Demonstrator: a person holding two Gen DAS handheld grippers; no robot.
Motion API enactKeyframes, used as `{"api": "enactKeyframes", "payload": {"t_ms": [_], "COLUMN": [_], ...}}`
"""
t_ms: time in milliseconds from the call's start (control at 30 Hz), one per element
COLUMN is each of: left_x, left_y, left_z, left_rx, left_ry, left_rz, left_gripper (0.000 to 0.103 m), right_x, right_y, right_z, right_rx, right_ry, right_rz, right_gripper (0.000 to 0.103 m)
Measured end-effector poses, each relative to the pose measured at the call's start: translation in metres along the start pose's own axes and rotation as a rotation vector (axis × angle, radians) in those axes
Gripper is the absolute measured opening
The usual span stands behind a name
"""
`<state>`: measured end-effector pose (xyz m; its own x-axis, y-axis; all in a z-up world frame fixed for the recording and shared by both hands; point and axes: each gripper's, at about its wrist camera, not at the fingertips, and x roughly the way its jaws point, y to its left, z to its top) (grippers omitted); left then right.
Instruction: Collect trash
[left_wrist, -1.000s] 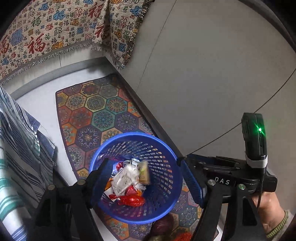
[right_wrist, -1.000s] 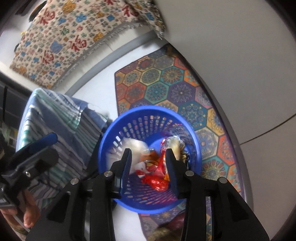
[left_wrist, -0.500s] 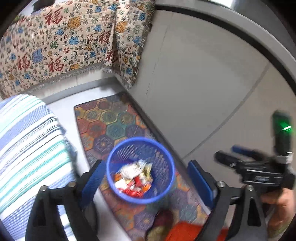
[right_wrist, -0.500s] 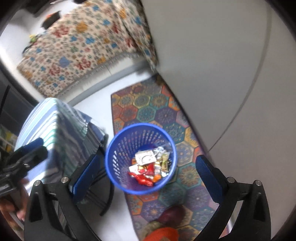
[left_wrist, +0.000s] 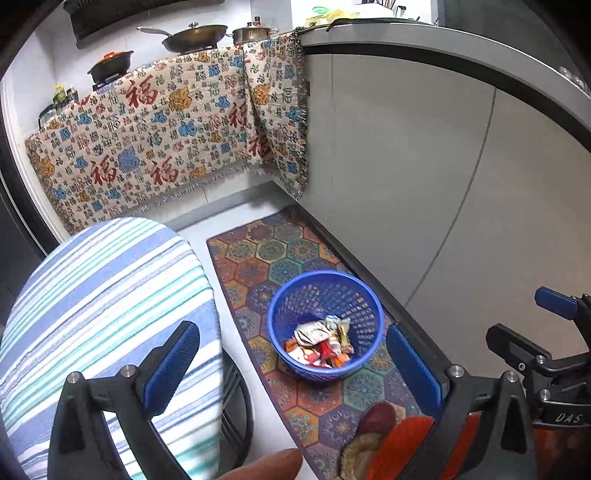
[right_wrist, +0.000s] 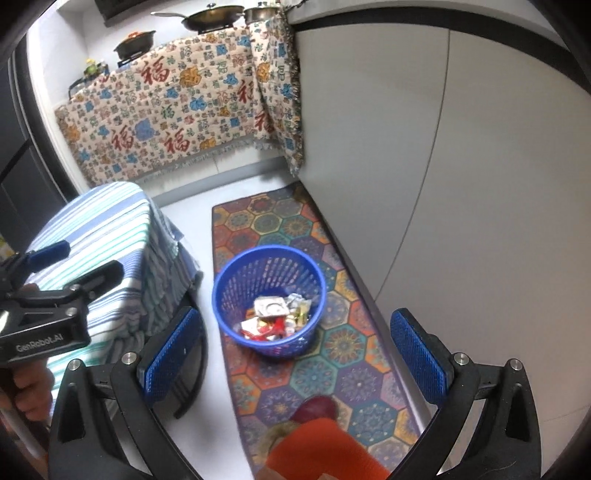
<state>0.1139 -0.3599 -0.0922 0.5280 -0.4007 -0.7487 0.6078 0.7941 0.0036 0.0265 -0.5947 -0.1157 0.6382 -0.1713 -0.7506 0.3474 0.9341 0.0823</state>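
Wrappers (left_wrist: 319, 343) lie heaped in the blue basket (right_wrist: 236, 273) on the patterned floor mat (right_wrist: 325, 350), so dropping off looks finished. Left claw (left_wrist: 291, 365) and right claw (right_wrist: 295, 354) both gape wide, empty, high above. Next likely calls for finding more trash.

Hexagon-patterned rug (right_wrist: 295, 280) lies along grey cabinets (right_wrist: 443, 166).

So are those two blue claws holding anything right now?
No. The left gripper and right gripper are both wide open and empty; the wrappers lie in the blue basket.
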Motion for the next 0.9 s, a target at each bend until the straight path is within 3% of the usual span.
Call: {"api": "enactKeyframes", "payload": {"t_ms": [233, 900], "left_x": [-0.012, -0.022], "left_y": [0.005, 0.016], "left_z": [-0.005, -0.007], "left_rx": [-0.014, -0.037], "left_ry": [0.028, 0.031], "left_rz": [-0.052, -0.054], "left_gripper": [0.103, 0.103], "right_x": [-0.013, -0.020], "right_y": [0.012, 0.023], "right_z": [-0.008, -0.014], "right_rx": [-0.015, -0.036], "right_ry": [0.009, 0.018], "right_rz": [0.012, 0.014], "right_gripper": [0.103, 0.103]}}
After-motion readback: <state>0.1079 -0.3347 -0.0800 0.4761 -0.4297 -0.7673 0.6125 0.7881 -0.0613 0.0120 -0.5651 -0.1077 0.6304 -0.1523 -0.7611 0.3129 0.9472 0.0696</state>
